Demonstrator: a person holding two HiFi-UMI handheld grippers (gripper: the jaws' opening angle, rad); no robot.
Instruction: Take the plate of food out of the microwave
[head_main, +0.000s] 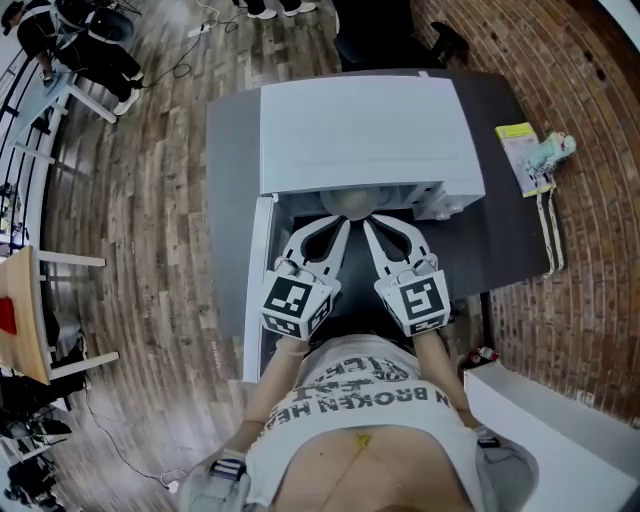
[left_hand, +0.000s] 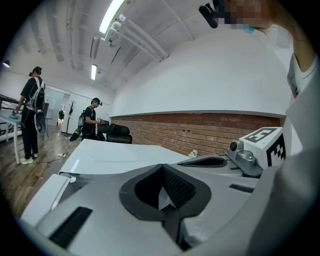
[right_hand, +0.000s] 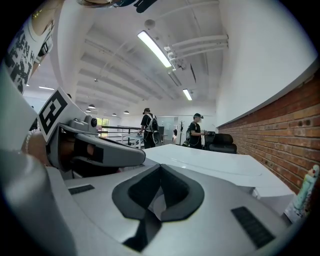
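Observation:
The white microwave (head_main: 360, 130) stands on a dark table (head_main: 505, 225), with its door (head_main: 262, 285) swung open on the left. At its front a pale round shape (head_main: 350, 205) shows; I cannot tell whether it is the plate. My left gripper (head_main: 335, 225) and right gripper (head_main: 377, 228) are held side by side near the person's chest, tips pointing at that opening. In the left gripper view the left gripper (left_hand: 161, 172) is shut with nothing in it. So is the right gripper (right_hand: 160, 170) in its own view. Both views look over the microwave top (left_hand: 115, 155) (right_hand: 210, 157).
A yellow-green packet (head_main: 520, 155) and a small pale bottle (head_main: 553, 150) lie at the table's right end. A brick wall (head_main: 590, 90) runs along the right, and a white counter (head_main: 560, 420) is at the near right. Two people (left_hand: 90, 117) stand in the background.

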